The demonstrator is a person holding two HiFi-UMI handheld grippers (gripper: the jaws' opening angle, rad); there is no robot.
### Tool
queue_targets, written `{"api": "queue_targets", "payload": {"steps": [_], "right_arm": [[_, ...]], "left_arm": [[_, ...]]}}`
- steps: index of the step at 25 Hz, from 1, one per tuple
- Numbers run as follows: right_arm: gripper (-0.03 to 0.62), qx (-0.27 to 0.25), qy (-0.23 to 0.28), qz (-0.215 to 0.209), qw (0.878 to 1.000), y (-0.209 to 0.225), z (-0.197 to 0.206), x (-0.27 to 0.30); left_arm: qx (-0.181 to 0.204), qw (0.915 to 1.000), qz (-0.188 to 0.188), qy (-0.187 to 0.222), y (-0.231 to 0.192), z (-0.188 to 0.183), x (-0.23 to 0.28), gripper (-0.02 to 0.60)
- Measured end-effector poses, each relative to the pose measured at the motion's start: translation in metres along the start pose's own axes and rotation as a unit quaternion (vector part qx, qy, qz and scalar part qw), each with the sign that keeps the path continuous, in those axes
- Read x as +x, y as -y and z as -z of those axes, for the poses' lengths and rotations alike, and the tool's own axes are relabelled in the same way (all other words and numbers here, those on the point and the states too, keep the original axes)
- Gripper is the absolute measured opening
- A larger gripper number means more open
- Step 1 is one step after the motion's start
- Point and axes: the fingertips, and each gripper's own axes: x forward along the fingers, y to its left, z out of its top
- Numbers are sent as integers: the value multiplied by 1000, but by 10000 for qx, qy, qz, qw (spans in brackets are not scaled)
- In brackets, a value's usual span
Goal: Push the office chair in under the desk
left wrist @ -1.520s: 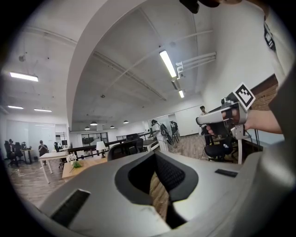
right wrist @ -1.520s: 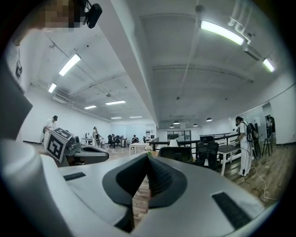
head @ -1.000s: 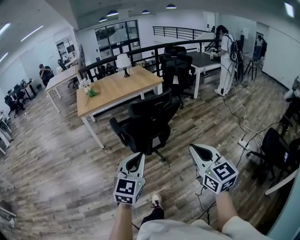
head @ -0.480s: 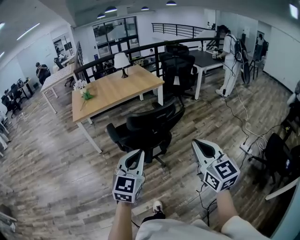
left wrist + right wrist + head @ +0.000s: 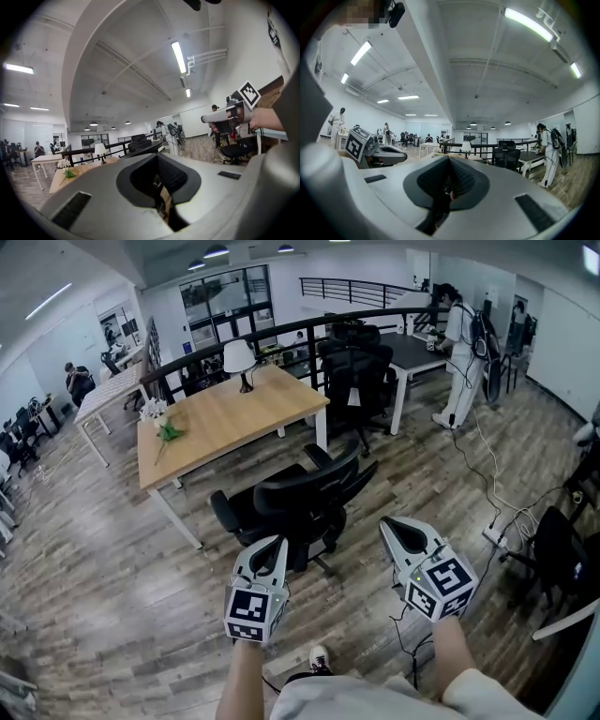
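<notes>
On the office's wood floor, the chair (image 5: 298,502) sits mid-frame, clear of the desk (image 5: 234,413) at upper left. The left gripper (image 5: 272,554) and right gripper (image 5: 401,535), both closed and empty, hang below it. The whole push seemingly remains to be done.

Table lamp (image 5: 236,358), white shade, dark base, upright. White flowers (image 5: 157,412) lying well left of the lamp. Black railing (image 5: 281,337) runs behind both. Past the railing's near end: a cluster of black chairs (image 5: 354,371) beside a dark-topped table (image 5: 412,351) on white legs. Person in white (image 5: 461,343) stands at that table's right end. Cable (image 5: 478,460) trails over the wood-plank floor (image 5: 94,549) to a power strip (image 5: 494,538). Seated person (image 5: 73,379) far left.
</notes>
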Motion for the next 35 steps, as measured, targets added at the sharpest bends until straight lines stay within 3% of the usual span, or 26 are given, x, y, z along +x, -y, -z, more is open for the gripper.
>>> {"api": "queue_targets", "payload": {"steps": [6, 13, 16, 20, 26, 35], "right_arm": [[15, 214, -37, 27, 9998, 10, 8, 28], [69, 200, -334, 40, 9992, 11, 30, 65], [89, 270, -393, 45, 9989, 13, 36, 82], [197, 274, -546, -14, 9981, 9, 46, 103], [267, 364, -801, -26, 9961, 8, 67, 123], [305, 552, -1146, -39, 9919, 20, 95, 151]], "left_arm": [[-65, 10000, -19, -71, -23, 12, 18, 11], [-272, 9990, -297, -197, -63, 31, 35, 14], [-286, 9987, -350, -223, -81, 38, 43, 55], [-262, 9990, -236, -258, -96, 47, 53, 121], [-304, 9986, -125, -404, -107, 65, 66, 181], [-311, 9971, -37, -694, -120, 89, 89, 233]]}}
